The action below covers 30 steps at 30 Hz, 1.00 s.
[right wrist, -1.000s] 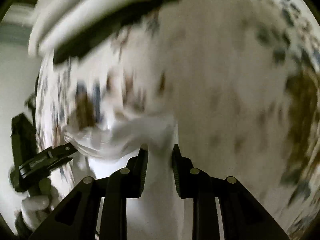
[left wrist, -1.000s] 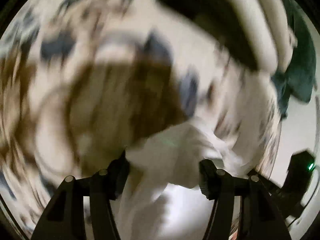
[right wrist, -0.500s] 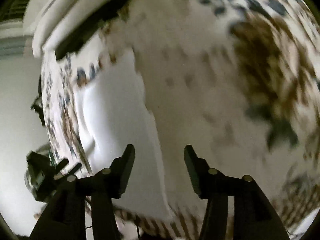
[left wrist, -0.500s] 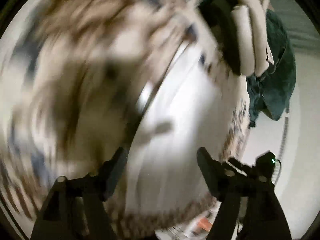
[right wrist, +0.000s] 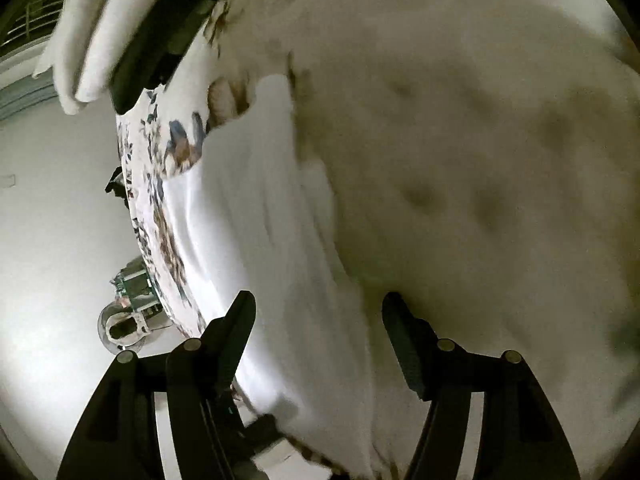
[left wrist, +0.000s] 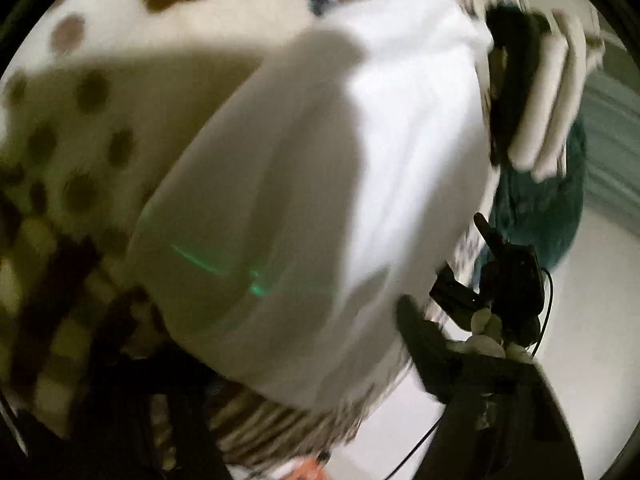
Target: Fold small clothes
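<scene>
A white garment [left wrist: 320, 168] lies flat on a patterned cloth [left wrist: 80, 92] that covers the table. It also shows in the right wrist view [right wrist: 272, 240], spread over the cloth [right wrist: 480, 160]. My left gripper [left wrist: 264, 344] hovers over the garment's near edge, jaws wide apart and empty; its fingers are dark and blurred. My right gripper [right wrist: 320, 332] is open and empty above the garment's edge. The other gripper [left wrist: 504, 280] shows at the right of the left wrist view.
A stack of folded white clothes on something dark [left wrist: 552, 92] lies at the far side, with a dark teal garment [left wrist: 540, 216] beside it. The same stack [right wrist: 100, 32] shows at the upper left of the right wrist view. The table edge [right wrist: 140, 208] drops to a pale floor.
Both grippers have let go of the white garment and opened. The garment now lies flat on the cloth, and both grippers have pulled back from it.
</scene>
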Tool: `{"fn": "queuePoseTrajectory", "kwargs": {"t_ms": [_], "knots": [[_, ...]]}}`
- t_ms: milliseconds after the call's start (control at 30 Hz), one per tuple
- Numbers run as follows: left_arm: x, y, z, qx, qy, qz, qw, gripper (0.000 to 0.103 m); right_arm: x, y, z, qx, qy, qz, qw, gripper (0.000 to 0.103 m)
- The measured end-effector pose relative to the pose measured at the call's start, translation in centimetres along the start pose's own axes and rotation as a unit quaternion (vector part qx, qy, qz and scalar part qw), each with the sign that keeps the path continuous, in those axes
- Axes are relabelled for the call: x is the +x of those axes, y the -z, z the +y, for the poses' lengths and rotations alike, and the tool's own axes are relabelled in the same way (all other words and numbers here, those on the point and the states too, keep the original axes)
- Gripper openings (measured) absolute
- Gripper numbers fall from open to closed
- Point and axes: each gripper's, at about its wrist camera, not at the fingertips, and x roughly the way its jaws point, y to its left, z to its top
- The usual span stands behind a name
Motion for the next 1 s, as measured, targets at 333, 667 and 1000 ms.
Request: {"fn": "queuePoseTrajectory", "kwargs": {"t_ms": [333,667,1000], "knots": [[-3.0,-7.5,-7.3,0.183,-0.049,-0.043,0.9808,0.018,1.0,3.6,0.1,0.000,-0.028,-0.018,0.999,0.008],[-6.1,-6.9,-3.9,0.163,-0.038,-0.006,0.9859,0.068,-0.8,13.8,-3.9,0.067,0.010,0.013,0.998,0.022],[-3.9,-3.9,-0.3,0.073,0.014,-0.067,0.9949,0.011,-1.8,8.3,-6.0,0.080,-0.014,-0.020,0.997,0.059]]}}
